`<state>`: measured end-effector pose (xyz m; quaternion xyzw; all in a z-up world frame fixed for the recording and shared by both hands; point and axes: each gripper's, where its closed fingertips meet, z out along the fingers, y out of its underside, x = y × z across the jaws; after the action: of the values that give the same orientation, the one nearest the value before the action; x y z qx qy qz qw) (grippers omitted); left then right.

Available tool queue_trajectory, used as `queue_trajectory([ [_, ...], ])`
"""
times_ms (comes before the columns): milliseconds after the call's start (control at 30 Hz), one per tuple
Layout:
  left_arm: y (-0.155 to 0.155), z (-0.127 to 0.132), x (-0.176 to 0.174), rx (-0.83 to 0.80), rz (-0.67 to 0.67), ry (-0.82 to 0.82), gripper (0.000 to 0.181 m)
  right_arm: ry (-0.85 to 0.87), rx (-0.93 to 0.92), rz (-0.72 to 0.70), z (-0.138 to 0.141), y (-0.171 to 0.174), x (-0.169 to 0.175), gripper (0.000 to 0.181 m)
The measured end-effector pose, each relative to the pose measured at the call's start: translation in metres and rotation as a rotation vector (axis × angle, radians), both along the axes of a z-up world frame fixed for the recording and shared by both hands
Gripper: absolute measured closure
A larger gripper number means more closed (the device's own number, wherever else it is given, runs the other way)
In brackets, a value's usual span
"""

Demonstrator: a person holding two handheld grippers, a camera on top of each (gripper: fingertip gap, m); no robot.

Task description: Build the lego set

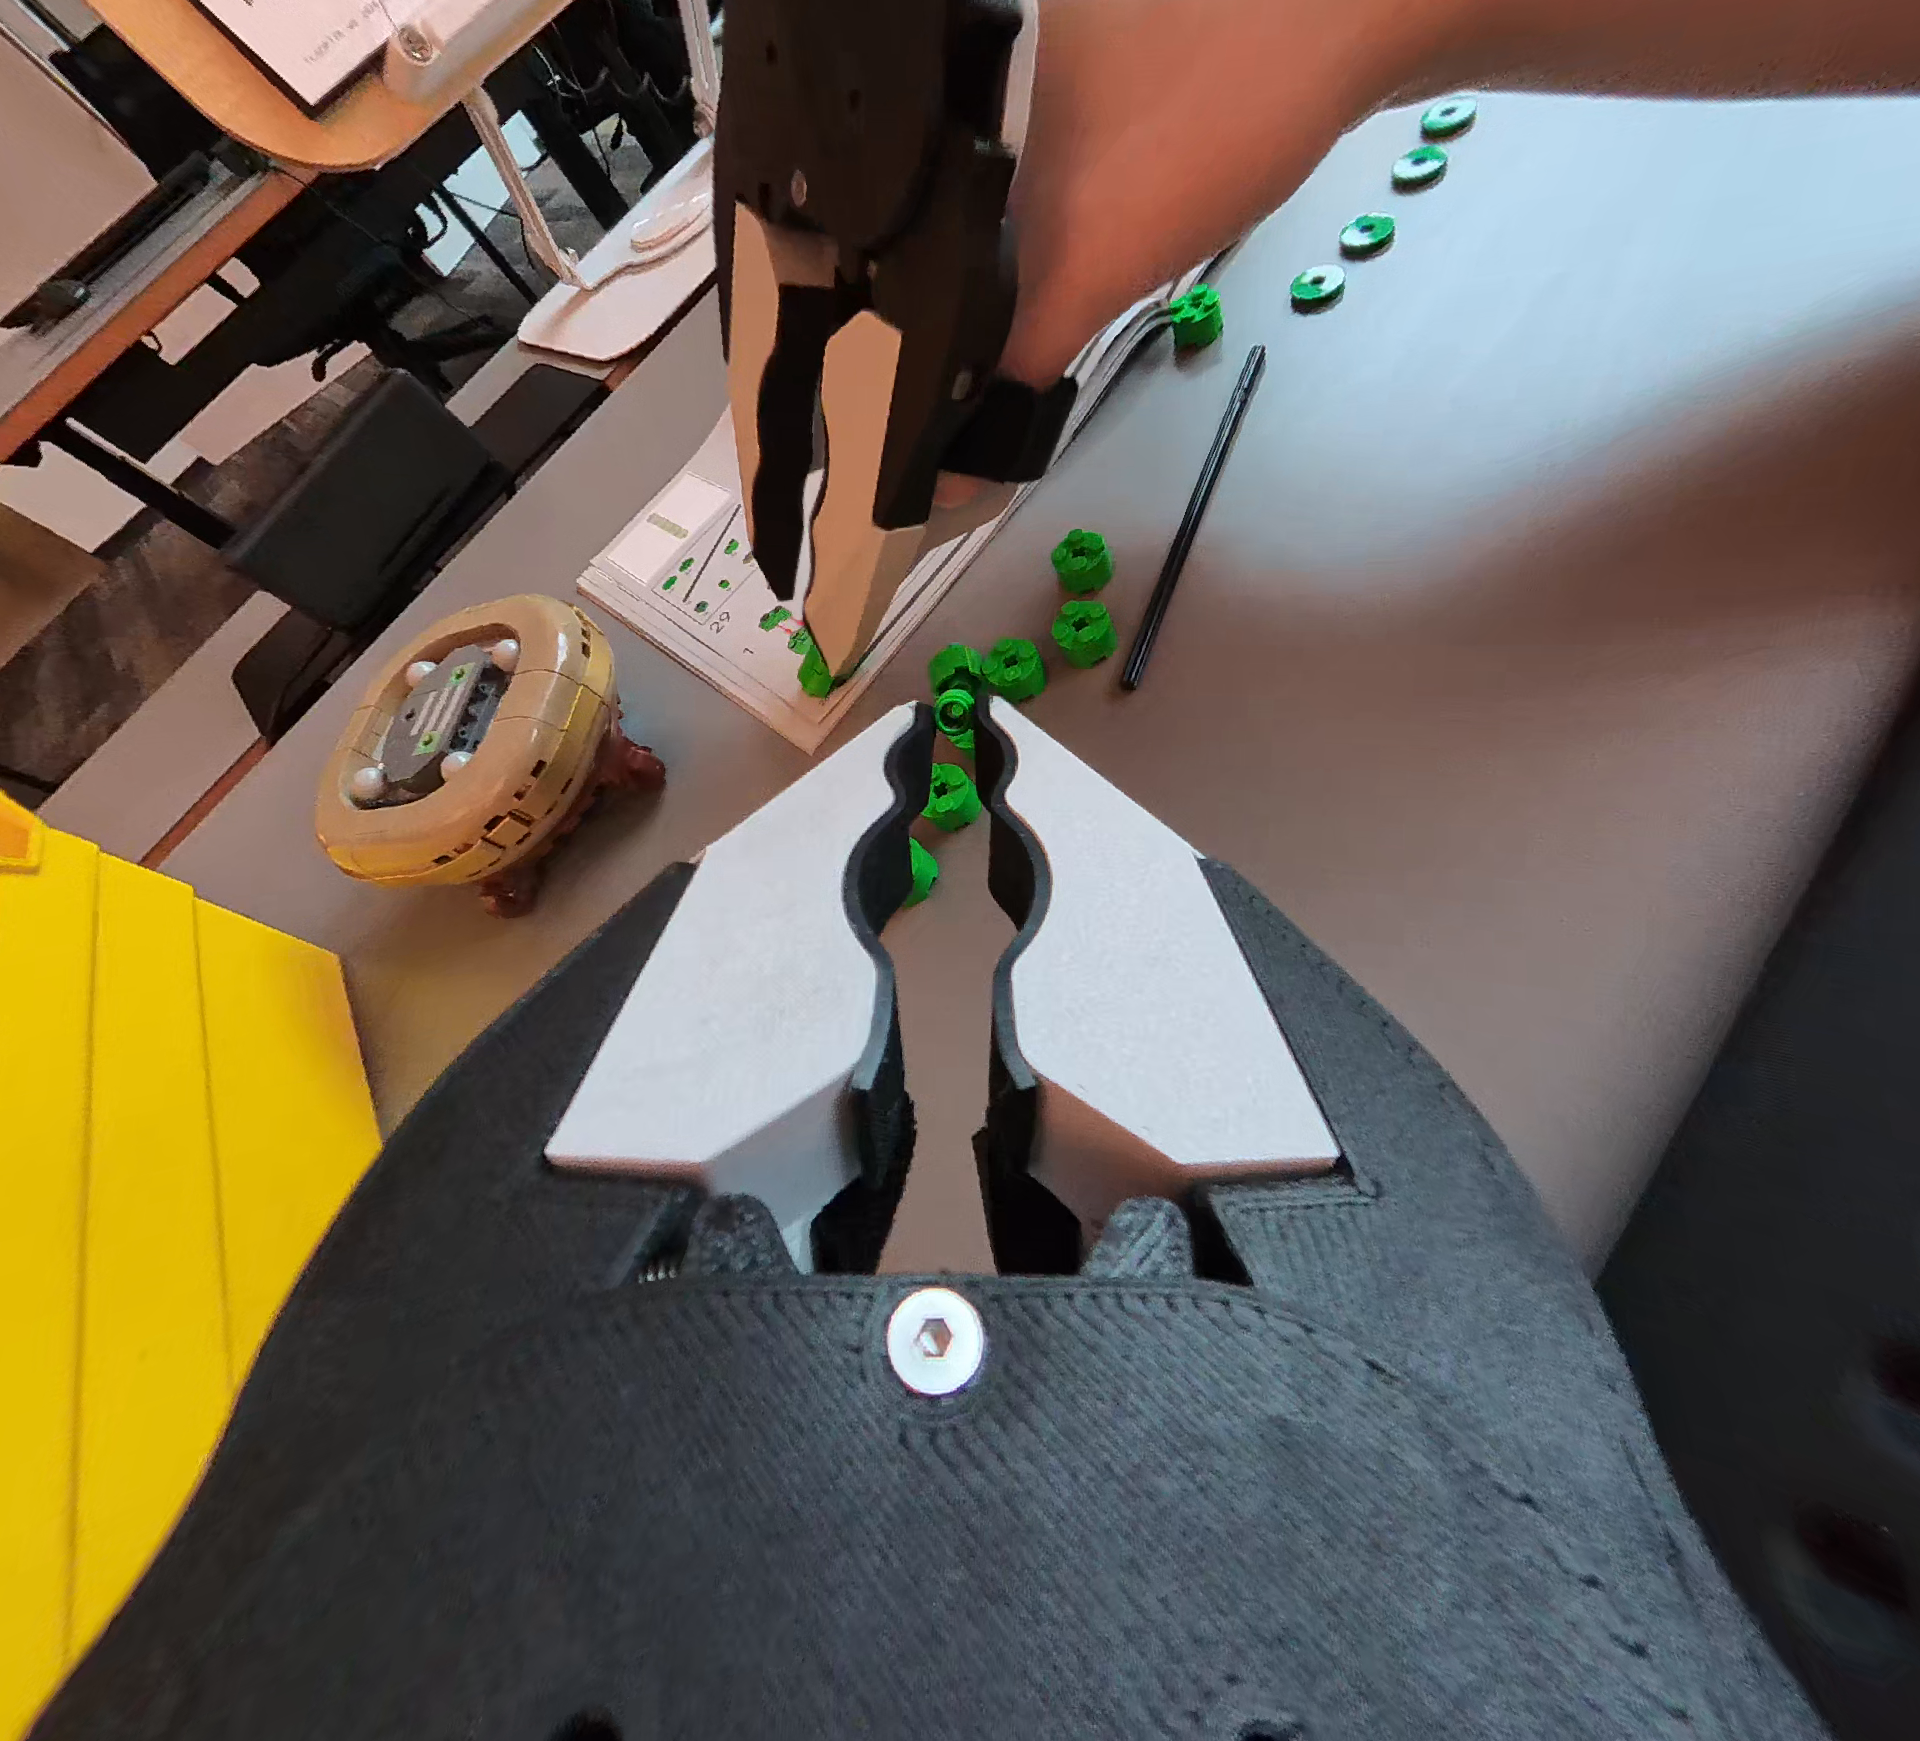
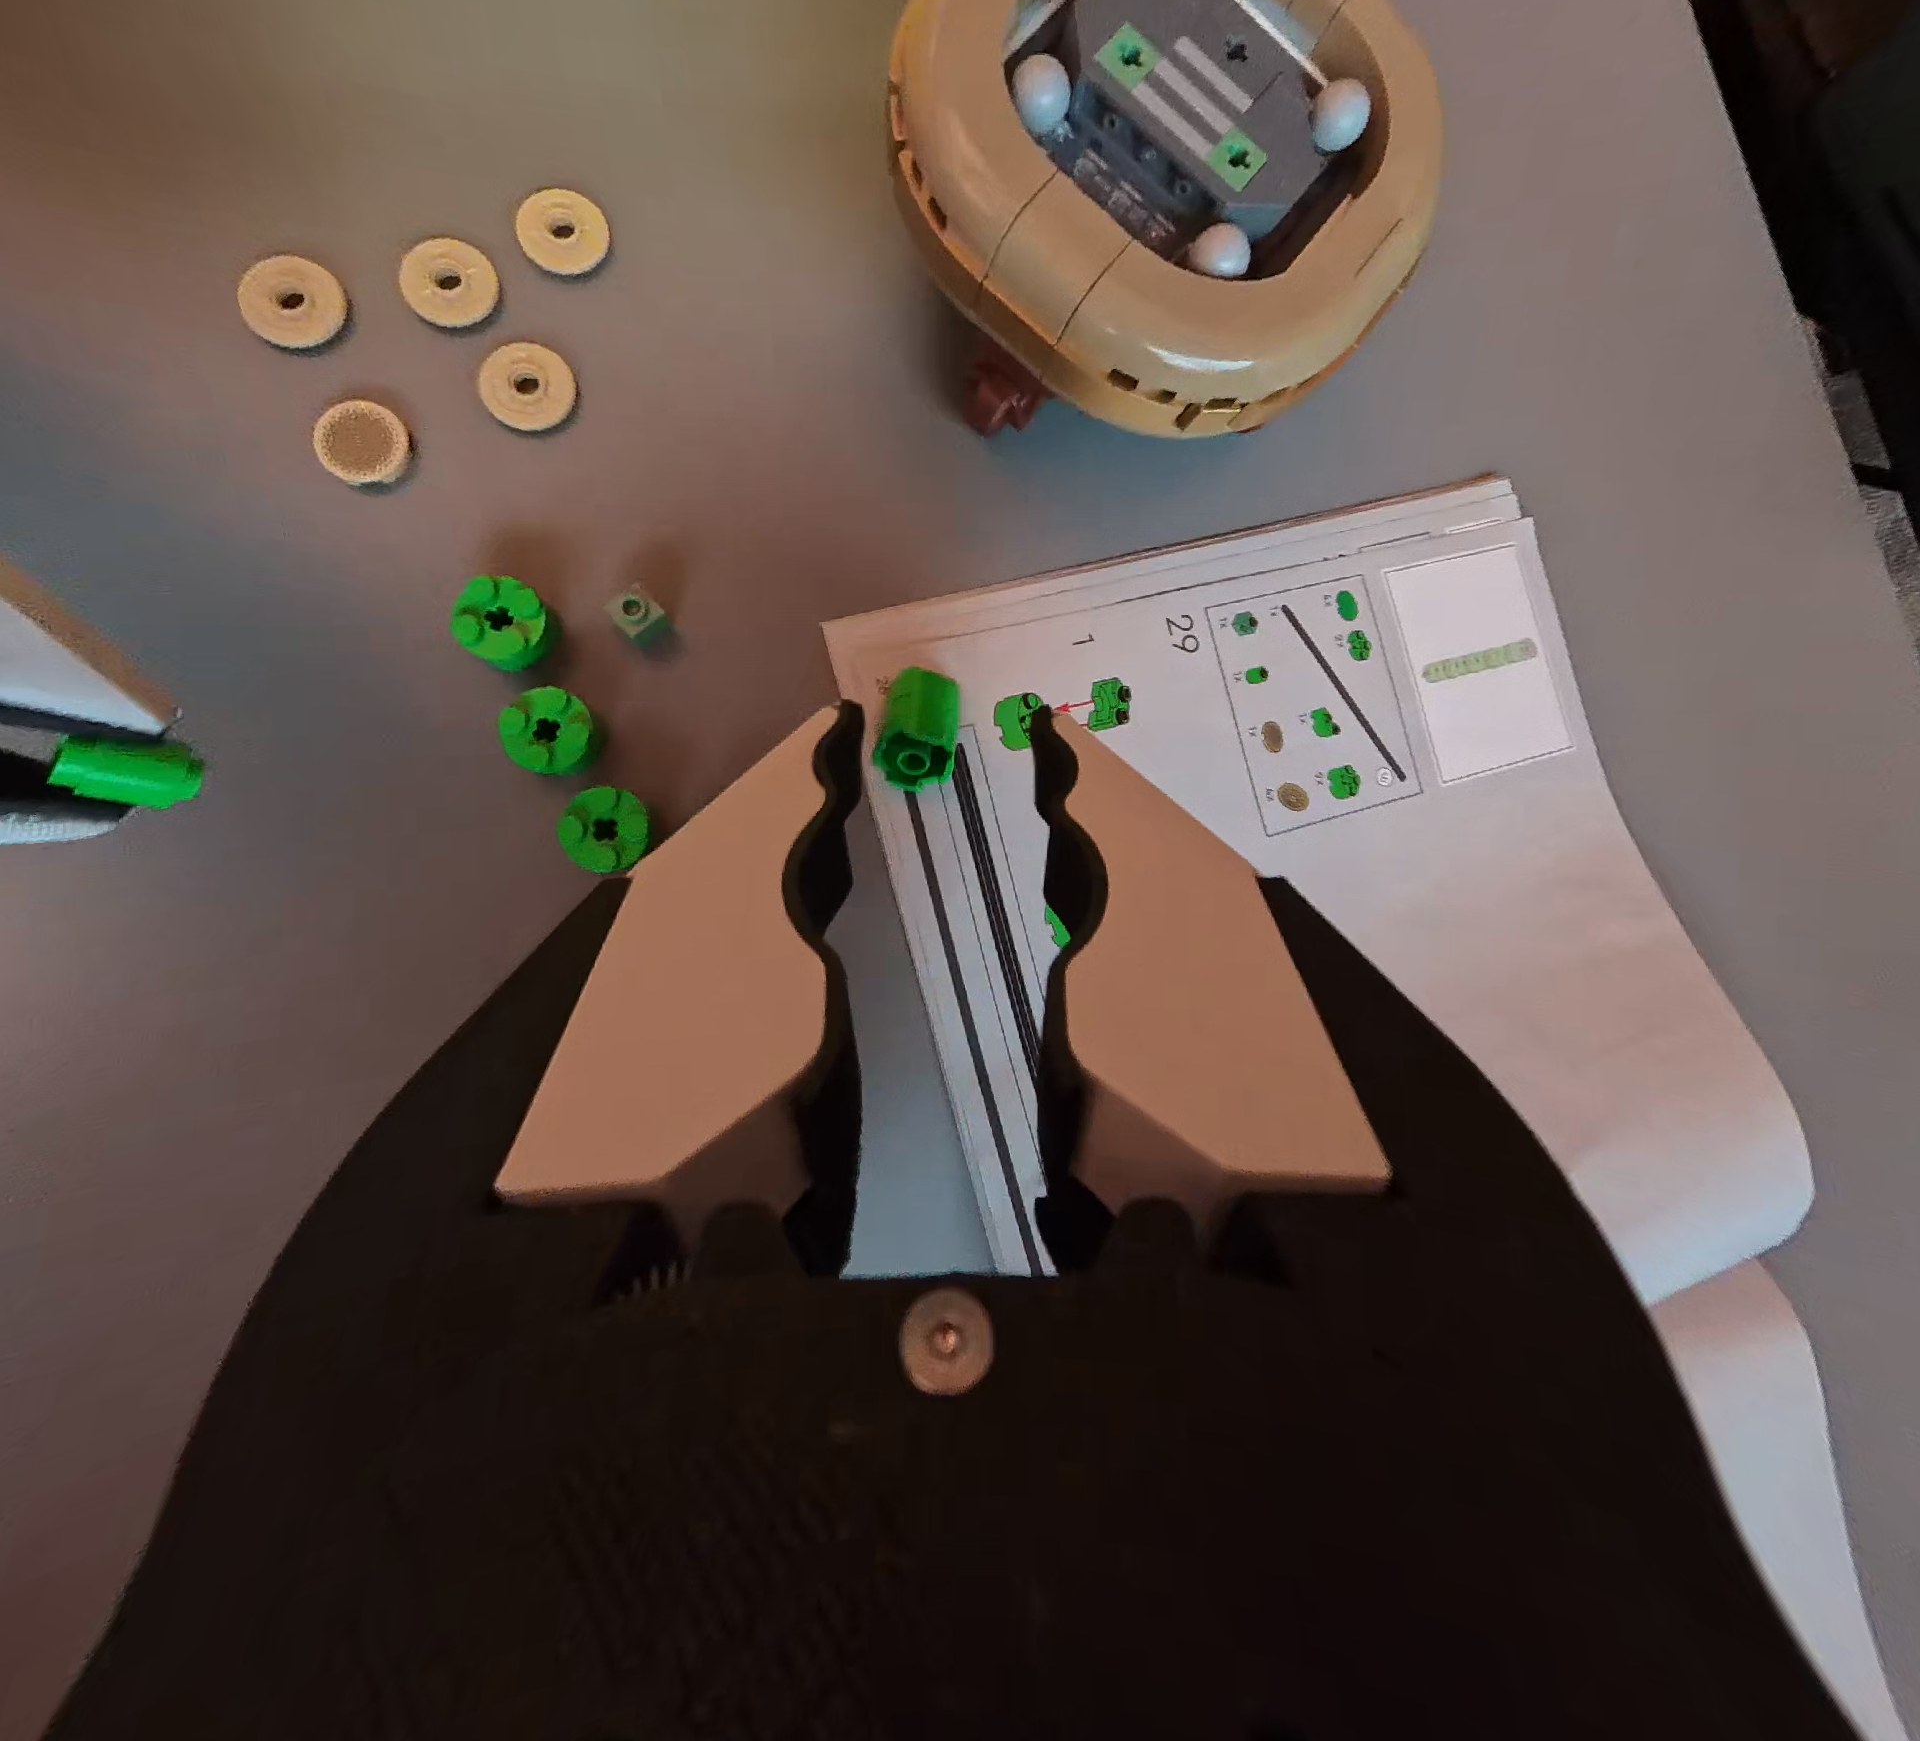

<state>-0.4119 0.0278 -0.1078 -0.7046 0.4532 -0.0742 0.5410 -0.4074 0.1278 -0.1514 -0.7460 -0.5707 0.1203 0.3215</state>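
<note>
Clearly much remains: only the tan pot [image 2: 1164, 133] stands built on the table [image 2: 312, 29]. Right gripper [image 2: 940, 735] fingers are spread beside a green cylinder [image 2: 914, 730] on the booklet [image 2: 1455, 912]; left gripper [image 1: 951, 720] pinches a green piece [image 1: 954, 712], loose green bricks [image 2: 504, 621] unused.

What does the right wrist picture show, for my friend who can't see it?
The open right claw reaches over an instruction booklet, its tips on either side of a green cylinder piece lying on the page. Beyond sit a tan round Lego pot, three green round bricks and five tan discs on the grey table.
</note>
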Motion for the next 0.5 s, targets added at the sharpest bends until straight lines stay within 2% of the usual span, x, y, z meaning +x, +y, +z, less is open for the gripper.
queue_trajectory([
  [100, 0.001, 0.001, -0.003, -0.010, 0.005, -0.025, 0.176, -0.035, -0.053, -0.024, -0.011, 0.003, 0.003, 0.150],
  [167, 0.001, 0.002, -0.004, -0.014, 0.007, -0.041, 0.176, -0.020, -0.095, -0.006, -0.015, -0.001, 0.003, 0.165],
  [200, 0.001, 0.003, -0.004, -0.015, 0.007, -0.047, 0.176, 0.019, -0.106, 0.000, -0.011, -0.002, 0.001, 0.167],
  [267, 0.001, 0.004, -0.005, -0.013, 0.007, -0.055, 0.176, 0.166, -0.104, 0.016, 0.011, -0.007, -0.005, 0.167],
  [333, 0.000, 0.009, -0.005, 0.000, 0.005, -0.077, 0.176, 0.359, -0.156, 0.149, 0.043, -0.037, -0.011, 0.167],
  [500, -0.014, 0.042, 0.000, 0.061, -0.070, -0.253, 0.175, 0.637, -0.134, 0.302, 0.108, -0.094, 0.015, 0.166],
])
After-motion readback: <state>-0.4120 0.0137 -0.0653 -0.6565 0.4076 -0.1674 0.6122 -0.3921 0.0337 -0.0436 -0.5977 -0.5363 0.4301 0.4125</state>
